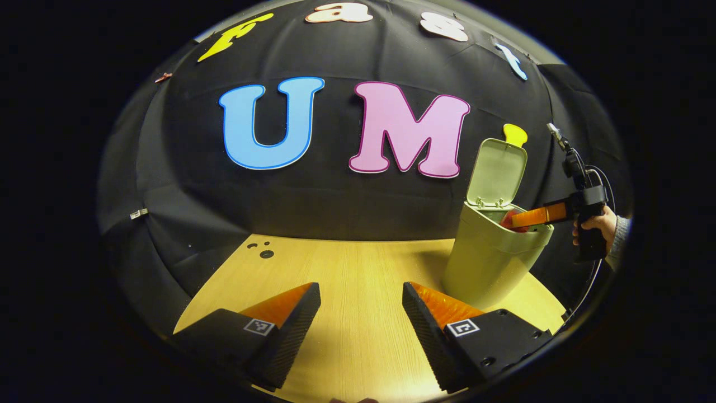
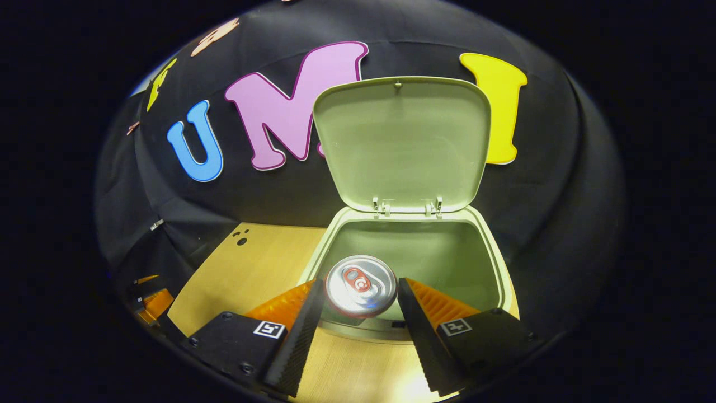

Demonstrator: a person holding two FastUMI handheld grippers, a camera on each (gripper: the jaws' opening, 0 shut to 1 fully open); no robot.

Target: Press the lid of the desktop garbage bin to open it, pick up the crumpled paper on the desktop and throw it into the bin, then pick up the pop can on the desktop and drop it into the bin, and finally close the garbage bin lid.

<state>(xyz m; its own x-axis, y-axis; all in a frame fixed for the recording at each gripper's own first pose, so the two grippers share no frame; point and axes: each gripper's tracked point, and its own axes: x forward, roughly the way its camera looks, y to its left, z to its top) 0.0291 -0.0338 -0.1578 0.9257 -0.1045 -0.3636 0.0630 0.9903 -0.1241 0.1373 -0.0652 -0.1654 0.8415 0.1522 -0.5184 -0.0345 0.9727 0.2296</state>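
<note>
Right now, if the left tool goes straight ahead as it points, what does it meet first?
The left tool, open, points over bare table toward the booth wall. The way looks free until the wall; the bin stands off to one side, though depth is unclear.

A pale wooden table [image 1: 358, 268] carries the open bin [image 1: 486, 263].

Free room, left gripper view: we find bare desktop [image 1: 358, 268] from 9 to 1 o'clock, open ahead to the booth wall. Obstacle at 2 o'clock: garbage bin [image 1: 486, 263], its lid [image 1: 498, 170] upright behind the mouth, blocking entry from the rear. Right gripper view: the bin mouth [image 2: 425, 257] lies open at 12 o'clock; the pop can [image 2: 361, 285] sits between our right gripper [image 2: 358, 305] fingers at its near rim.
</note>
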